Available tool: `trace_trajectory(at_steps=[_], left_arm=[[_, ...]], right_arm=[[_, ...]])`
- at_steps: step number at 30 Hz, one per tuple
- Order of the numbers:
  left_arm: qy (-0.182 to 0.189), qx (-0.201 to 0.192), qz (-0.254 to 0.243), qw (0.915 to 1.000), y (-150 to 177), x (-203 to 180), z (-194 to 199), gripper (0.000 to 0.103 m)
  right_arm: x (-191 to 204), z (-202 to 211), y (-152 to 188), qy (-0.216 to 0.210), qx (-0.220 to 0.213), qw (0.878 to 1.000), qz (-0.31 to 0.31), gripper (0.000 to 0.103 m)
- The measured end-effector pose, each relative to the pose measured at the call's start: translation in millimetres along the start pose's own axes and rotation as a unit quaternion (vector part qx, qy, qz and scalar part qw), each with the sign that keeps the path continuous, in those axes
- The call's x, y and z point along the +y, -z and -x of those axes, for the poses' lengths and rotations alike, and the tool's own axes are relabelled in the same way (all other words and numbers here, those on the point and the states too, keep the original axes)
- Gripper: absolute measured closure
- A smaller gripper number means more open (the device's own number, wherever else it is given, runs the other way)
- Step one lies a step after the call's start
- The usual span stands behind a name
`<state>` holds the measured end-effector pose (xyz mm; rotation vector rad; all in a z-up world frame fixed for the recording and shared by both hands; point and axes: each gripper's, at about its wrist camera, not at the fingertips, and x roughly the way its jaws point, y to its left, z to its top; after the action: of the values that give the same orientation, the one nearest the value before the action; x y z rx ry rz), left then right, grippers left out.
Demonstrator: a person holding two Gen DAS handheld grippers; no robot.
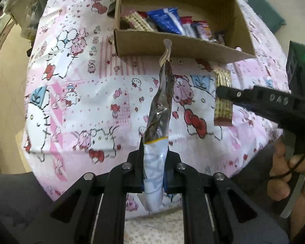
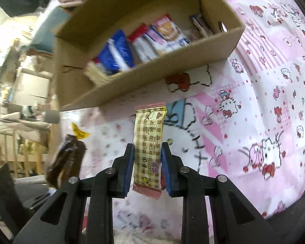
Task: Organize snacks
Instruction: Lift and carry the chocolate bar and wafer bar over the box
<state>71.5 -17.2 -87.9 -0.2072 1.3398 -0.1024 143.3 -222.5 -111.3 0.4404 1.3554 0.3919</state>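
left gripper (image 1: 154,162) is clenched on a long snack pouch (image 1: 159,109): white/blue end pinched btwn the pads, dark clear-wrapped part sticking out ahead of the fingertips, w/ a clear hang tab at the far tip. pouch is up off the table (image 1: 87,93), which has a pink/white cartoon-print cloth on it. straight ahead of this gripper, past the pouch tip, sits an open cardboard box (image 1: 172,46) w/ several wrapped snacks inside, incl a blue pack (image 1: 166,20) and a checked beige one.

right gripper (image 2: 147,162) is grasping a checked beige snack bar (image 2: 149,142) w/ pink crimped ends; blue pads press its sides near the lower half, bar pointing away from the gripper, upper end just short of the box's near wall (image 2: 144,75). in the left wrist view that gripper comes in from the right, gripping the same bar (image 1: 223,99) above the cloth, w/ the person's hand (image 1: 282,174) on its handle. in the right wrist view the dark pouch (image 2: 66,158) shows to the left of the gripper, blurred. box contents ahead: blue pack, red/white packs, side by side.
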Motion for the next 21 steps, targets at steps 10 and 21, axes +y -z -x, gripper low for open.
trace_trajectory(at_steps=[10,21], left_arm=[[0.017,-0.083,0.020,0.9962,-29.4,15.0,66.3,0.094],[-0.008,-0.131,-0.012,0.9912,-110.3,-8.0,72.2,0.094]], right_arm=[[3.7,57.9,-14.4,-0.063,-0.054,0.996,0.008,0.076],[14.8,75.6,-81.1,-0.055,-0.116,0.991,0.029,0.076]])
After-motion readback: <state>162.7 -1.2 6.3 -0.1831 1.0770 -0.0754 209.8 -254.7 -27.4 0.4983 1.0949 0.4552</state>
